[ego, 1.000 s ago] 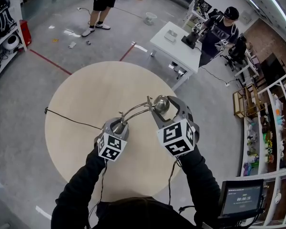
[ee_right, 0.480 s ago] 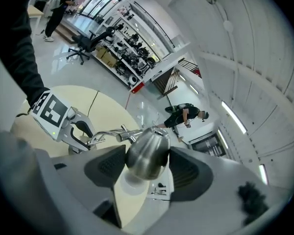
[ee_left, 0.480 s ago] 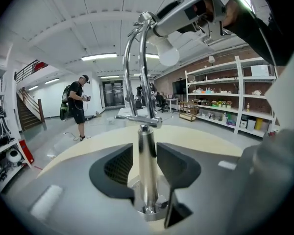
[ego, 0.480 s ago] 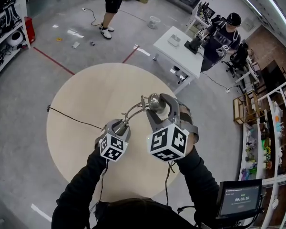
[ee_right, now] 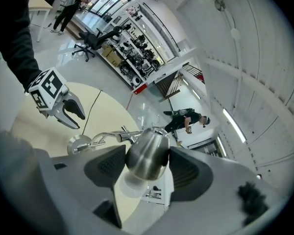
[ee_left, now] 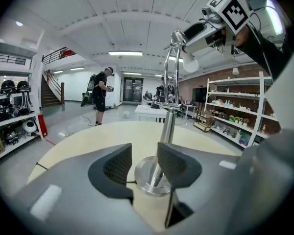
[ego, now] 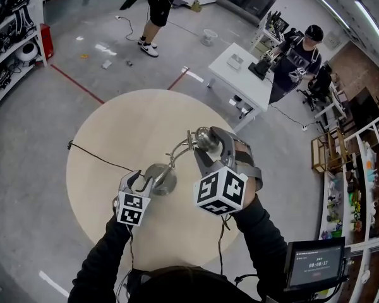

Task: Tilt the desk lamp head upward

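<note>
A chrome desk lamp stands on the round beige table [ego: 107, 137], its round base [ego: 160, 178] near the middle and a curved arm rising to the head [ego: 205, 137]. My right gripper [ego: 210, 145] is shut on the lamp head [ee_right: 147, 153], one pad on each side. My left gripper [ego: 136, 185] sits just short of the base, and its jaws are opening. In the left gripper view the base [ee_left: 149, 177] and stem [ee_left: 167, 126] show in the gap of my left gripper [ee_left: 143, 163], and the pads do not press on them.
The lamp's black cord [ego: 95, 158] runs left across the table to its edge. Beyond the table stands a white desk [ego: 243, 81] with a person [ego: 300, 52] at it; another person [ego: 158, 8] stands on the floor. Shelves [ego: 357, 169] line the right side, and a screen [ego: 311, 264] is at lower right.
My left gripper has let go of the lamp base, opened and drawn back toward me. My right gripper has kept its hold on the lamp head, which has shifted slightly.
</note>
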`<state>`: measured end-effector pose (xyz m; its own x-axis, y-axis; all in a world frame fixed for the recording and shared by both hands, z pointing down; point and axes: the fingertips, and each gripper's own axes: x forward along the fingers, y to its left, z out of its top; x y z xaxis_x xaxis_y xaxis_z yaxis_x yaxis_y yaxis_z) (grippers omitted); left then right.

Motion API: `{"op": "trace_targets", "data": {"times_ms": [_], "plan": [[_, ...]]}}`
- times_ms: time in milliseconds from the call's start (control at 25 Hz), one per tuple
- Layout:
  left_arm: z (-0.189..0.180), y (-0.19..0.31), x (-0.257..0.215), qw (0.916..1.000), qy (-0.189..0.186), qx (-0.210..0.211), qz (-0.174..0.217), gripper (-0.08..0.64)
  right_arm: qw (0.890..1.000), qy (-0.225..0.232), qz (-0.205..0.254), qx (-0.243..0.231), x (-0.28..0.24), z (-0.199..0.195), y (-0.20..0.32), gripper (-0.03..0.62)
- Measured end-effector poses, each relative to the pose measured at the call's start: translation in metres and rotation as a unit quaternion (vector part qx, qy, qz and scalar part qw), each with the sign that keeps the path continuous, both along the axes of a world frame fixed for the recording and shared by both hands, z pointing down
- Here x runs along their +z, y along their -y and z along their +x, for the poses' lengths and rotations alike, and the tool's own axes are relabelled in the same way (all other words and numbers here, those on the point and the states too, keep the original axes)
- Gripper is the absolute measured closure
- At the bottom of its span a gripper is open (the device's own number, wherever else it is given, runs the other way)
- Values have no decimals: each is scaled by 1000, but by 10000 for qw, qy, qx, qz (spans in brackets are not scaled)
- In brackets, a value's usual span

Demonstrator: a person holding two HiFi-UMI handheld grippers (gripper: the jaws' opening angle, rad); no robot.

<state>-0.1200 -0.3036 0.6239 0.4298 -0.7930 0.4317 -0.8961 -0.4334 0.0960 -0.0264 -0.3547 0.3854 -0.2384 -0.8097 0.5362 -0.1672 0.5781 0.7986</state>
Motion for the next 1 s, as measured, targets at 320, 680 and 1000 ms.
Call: {"op": "trace_targets", "data": {"times_ms": [320,680,1000], "plan": [[-37,-17,-15,9989,-161,-439,4,390,9993,-203,57,-308,2,-17,-1,302],[-70,-31,-19,9972,-202,-725,43,390,9948,-628,273,-759,1,-44,-10,302],[-81,-49,-6,9968,-281,-738,-116,393,9906,-879,591,-871,5,-67,-18,302]]}}
